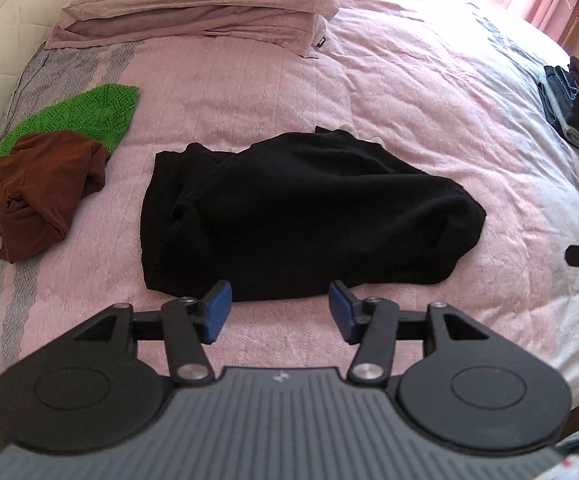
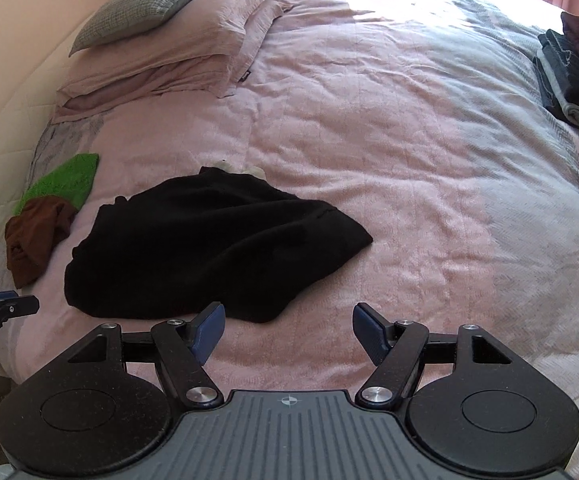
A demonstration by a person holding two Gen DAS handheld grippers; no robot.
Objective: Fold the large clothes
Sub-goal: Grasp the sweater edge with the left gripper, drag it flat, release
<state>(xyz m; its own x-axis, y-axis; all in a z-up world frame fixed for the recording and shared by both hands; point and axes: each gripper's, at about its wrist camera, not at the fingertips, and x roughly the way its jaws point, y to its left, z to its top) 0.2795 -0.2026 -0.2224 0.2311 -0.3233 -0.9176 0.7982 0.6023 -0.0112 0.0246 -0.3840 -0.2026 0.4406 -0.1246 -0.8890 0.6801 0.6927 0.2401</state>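
Hovering tilted down, both tongs (image 1: 280, 312) (image 2: 288, 334) gape — black garment (image 1: 301, 216) ahead.

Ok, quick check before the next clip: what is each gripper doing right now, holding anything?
Left gripper: open, nothing between its fingers, just short of the black garment.
Right gripper: open wide, empty, above the pink bedspread.

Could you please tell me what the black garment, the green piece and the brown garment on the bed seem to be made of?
Black garment: probably fleece or soft knit; matte, fuzzy, thick rounded folds.
Green piece: open knit, likely yarn; a raised diamond pattern shows.
Brown garment: thin, smooth fabric, perhaps jersey; it bunches into tight creases with a slight sheen.
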